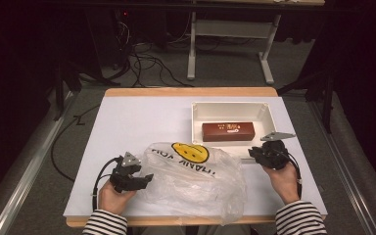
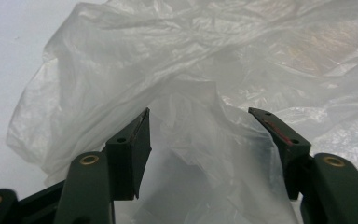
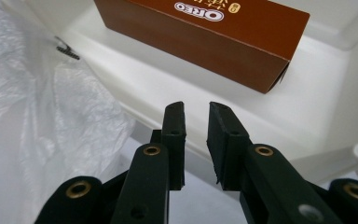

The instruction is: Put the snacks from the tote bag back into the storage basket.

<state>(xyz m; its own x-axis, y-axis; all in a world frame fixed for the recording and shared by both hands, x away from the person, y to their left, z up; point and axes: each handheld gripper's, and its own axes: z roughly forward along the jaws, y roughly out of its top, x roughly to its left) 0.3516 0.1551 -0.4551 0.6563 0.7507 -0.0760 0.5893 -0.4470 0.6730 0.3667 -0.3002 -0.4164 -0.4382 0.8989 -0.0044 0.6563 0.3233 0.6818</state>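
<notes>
A crumpled clear plastic bag (image 1: 196,176) with a yellow smiley face and "THANK YOU" print lies on the near half of the table. My left gripper (image 1: 149,177) sits at its left edge. In the left gripper view, that gripper (image 2: 198,112) has its jaws well apart, with a fold of the bag (image 2: 205,70) bulging up between them. A brown Oreo box (image 1: 227,131) lies in the white tray (image 1: 196,122). My right gripper (image 1: 252,152) hovers at the tray's near edge. In the right gripper view, it (image 3: 196,106) shows a narrow empty gap and points at the box (image 3: 205,37).
The white table top (image 1: 127,122) has bare room at the left and back. The tray wall (image 3: 135,88) rises right in front of the right gripper, with the bag (image 3: 37,116) to its left. Cables and another table's legs (image 1: 192,54) are on the floor beyond.
</notes>
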